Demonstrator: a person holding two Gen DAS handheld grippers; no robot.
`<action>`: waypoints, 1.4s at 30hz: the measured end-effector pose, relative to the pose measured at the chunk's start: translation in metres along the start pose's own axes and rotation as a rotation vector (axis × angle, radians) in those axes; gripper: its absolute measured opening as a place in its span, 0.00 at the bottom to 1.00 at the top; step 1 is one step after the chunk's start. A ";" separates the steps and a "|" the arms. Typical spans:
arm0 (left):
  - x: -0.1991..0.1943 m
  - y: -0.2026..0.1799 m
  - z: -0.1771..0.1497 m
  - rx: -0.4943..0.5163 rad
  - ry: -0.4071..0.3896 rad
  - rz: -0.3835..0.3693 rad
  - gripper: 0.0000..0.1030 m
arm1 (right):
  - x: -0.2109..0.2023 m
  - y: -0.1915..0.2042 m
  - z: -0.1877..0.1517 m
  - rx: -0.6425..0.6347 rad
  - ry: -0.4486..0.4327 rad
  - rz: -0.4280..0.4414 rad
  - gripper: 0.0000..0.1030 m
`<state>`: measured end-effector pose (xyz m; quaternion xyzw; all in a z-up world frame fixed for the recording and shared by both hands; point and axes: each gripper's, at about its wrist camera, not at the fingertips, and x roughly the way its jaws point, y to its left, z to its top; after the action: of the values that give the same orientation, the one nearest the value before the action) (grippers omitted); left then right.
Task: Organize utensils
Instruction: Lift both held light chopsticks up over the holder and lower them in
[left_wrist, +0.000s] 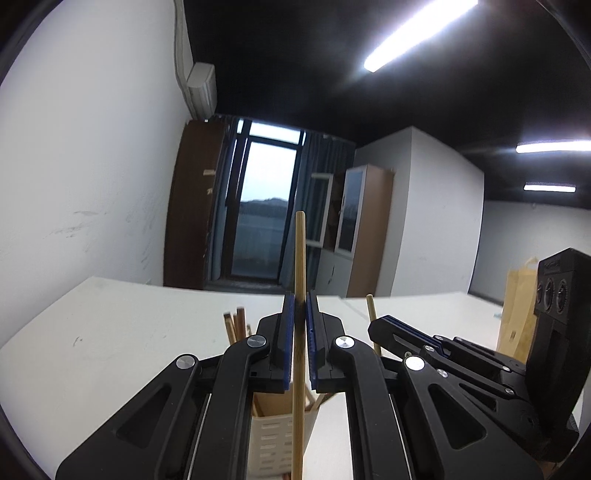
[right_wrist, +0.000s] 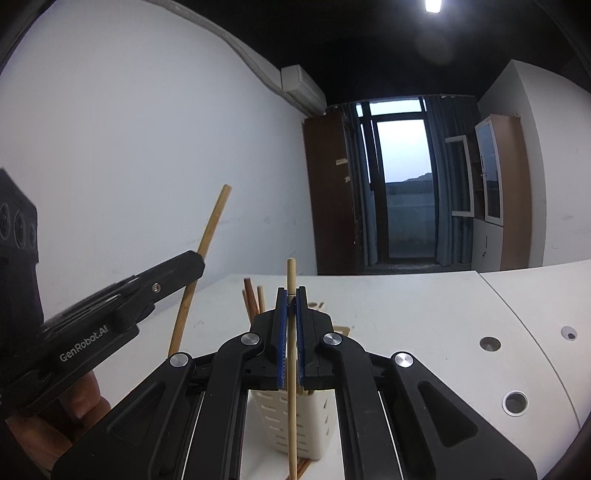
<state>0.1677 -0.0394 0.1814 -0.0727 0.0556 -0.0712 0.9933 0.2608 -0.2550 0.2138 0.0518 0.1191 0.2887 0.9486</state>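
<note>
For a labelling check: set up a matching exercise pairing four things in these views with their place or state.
Things:
1. left gripper
2. utensil holder
3. darker chopsticks
4. air conditioner

Places or states:
A. high on the white wall
B. standing on the white table, slotted sides
C. shut on a pale chopstick
D. standing in the holder, tops above its rim

Pairs: 1-C, 2-B, 3-D, 4-A

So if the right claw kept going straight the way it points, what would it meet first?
Probably nothing close: the right claw, shut on a chopstick, points almost level above the slotted holder and the table. The far wall looks next, though depth is unclear.
</note>
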 end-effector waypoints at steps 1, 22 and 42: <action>0.000 -0.001 0.000 -0.001 -0.008 -0.005 0.06 | 0.002 -0.001 0.002 0.003 -0.007 0.005 0.05; 0.007 0.013 0.007 -0.085 -0.256 -0.087 0.06 | 0.012 -0.016 0.020 0.079 -0.245 0.108 0.05; 0.034 0.009 -0.019 -0.018 -0.450 0.064 0.05 | 0.033 -0.012 0.009 0.054 -0.408 0.077 0.05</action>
<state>0.1997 -0.0382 0.1583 -0.0936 -0.1646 -0.0214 0.9817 0.2958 -0.2464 0.2140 0.1392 -0.0699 0.3049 0.9395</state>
